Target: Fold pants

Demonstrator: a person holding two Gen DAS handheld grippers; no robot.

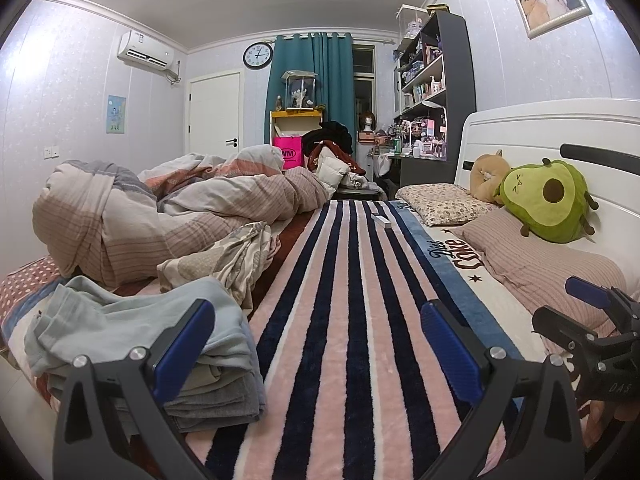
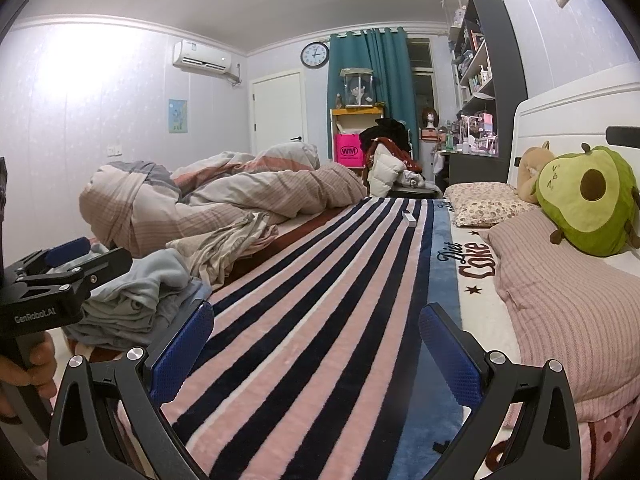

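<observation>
On the bed, both grippers hover low over the pink, white and navy striped plush blanket point(image 1: 340, 320), and neither holds anything: the left gripper point(image 1: 318, 354) has its blue-padded fingers point(image 1: 184, 346) spread wide over bare stripes, and the right gripper point(image 2: 316, 356) is spread just as wide. The task's thing seems to be in the pile of pale blue and grey soft garments point(image 1: 160, 344) at the left near edge of the bed, just beside the left gripper's left finger; its lower layers look stacked flat, while the pale blue piece on top lies rumpled. Which of these is a pair of pants cannot be told from here. That picture fits two stages: a folded stack with one loose piece waiting, or a heap put down after folding, so no single move is settled. If a garment is to be folded, doing it well calls for pinching only the top layer at its waistband corners, one gripper per corner, so the layers beneath are not dragged along, and then laying it flat on the open striped area, clear of the bunched beige and grey striped duvet point(image 1: 160, 216) behind and the ribbed pink pillow point(image 2: 560, 308) to the right.
</observation>
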